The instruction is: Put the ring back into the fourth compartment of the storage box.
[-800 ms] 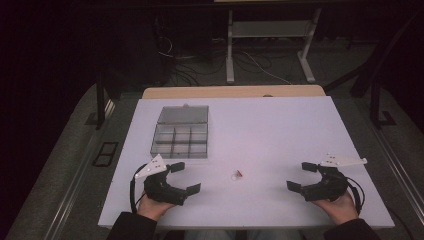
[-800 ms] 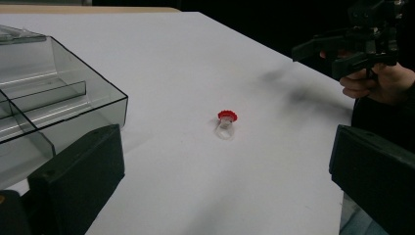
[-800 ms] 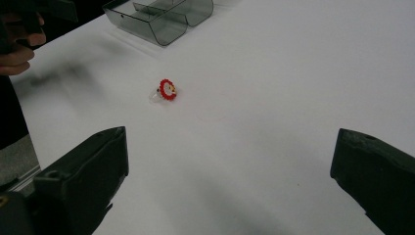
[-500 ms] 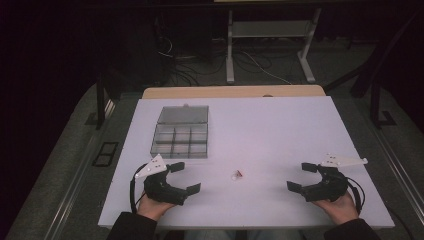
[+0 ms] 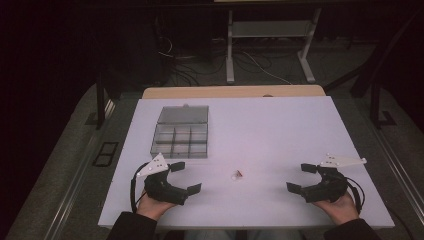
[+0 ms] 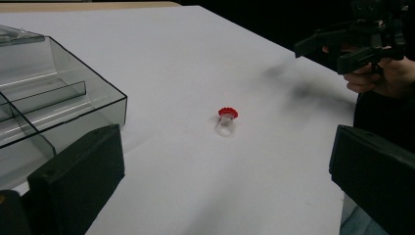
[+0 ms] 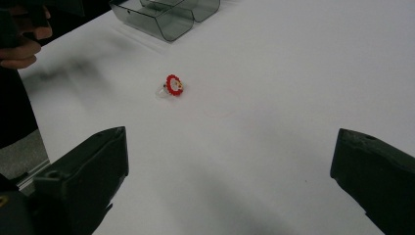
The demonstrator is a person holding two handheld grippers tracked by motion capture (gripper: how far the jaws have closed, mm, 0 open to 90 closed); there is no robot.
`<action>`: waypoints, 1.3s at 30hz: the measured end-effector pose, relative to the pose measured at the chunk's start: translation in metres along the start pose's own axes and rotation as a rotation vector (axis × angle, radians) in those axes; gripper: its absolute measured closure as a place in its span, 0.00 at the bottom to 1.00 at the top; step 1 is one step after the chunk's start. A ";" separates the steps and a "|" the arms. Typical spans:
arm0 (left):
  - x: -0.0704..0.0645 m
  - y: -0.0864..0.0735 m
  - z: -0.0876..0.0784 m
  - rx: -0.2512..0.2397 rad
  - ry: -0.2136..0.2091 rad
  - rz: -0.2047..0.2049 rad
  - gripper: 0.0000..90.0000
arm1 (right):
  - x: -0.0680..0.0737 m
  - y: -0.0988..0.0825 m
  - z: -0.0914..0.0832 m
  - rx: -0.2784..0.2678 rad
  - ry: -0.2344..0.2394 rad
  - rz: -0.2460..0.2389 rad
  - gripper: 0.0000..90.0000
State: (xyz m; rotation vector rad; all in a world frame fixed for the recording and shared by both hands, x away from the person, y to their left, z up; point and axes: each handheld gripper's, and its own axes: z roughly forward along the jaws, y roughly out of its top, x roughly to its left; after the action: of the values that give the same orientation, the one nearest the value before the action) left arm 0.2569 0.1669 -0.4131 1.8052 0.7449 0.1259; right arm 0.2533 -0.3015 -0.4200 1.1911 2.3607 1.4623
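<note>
A small clear ring with a red flower-shaped top (image 5: 236, 174) (image 6: 226, 120) (image 7: 171, 86) lies on the white table (image 5: 270, 130) between the two hands. My left gripper (image 5: 186, 177) rests near the front left edge, open, with nothing between its jaws. On the front right, my right gripper (image 5: 302, 177) is open and empty too. Both point inward at the ring from a distance. A clear grey compartment box (image 5: 181, 132) (image 6: 44, 112) (image 7: 166, 14) stands open behind the left gripper.
The box's lid lies flat behind its compartments. A wooden strip (image 5: 235, 91) runs along the table's far edge. Beyond it, a dark floor holds cables and a white metal stand (image 5: 270, 30). The table's front edge is close to both hands.
</note>
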 end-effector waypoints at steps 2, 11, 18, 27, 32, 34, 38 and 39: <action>-0.001 0.001 0.000 0.003 -0.001 0.004 0.00 | 0.000 0.000 0.000 0.000 0.000 -0.003 0.00; -0.002 0.012 0.000 0.014 -0.008 0.019 0.00 | 0.001 0.000 0.002 0.008 0.003 -0.014 0.00; -0.003 0.017 0.001 0.020 0.000 0.027 0.00 | 0.001 0.000 0.001 0.008 0.002 -0.012 0.00; -0.004 0.028 0.007 0.053 -0.006 0.041 0.00 | 0.001 0.000 0.001 0.009 0.005 -0.016 0.00; -0.004 0.034 0.011 0.074 -0.009 0.049 0.00 | 0.002 0.000 0.000 0.009 0.007 -0.016 0.00; -0.003 0.036 0.013 0.082 -0.009 0.050 0.00 | 0.002 0.000 0.000 0.009 0.007 -0.016 0.00; -0.003 0.040 0.018 0.096 -0.014 0.055 0.00 | 0.002 0.000 0.000 0.008 0.008 -0.016 0.00; -0.003 0.041 0.020 0.099 -0.015 0.056 0.00 | 0.002 0.000 0.000 0.006 0.011 -0.015 0.00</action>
State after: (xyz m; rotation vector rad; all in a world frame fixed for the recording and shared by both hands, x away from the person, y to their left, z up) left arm 0.2806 0.1421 -0.3836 1.9206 0.7005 0.1144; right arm 0.2516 -0.3002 -0.4196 1.1670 2.3780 1.4619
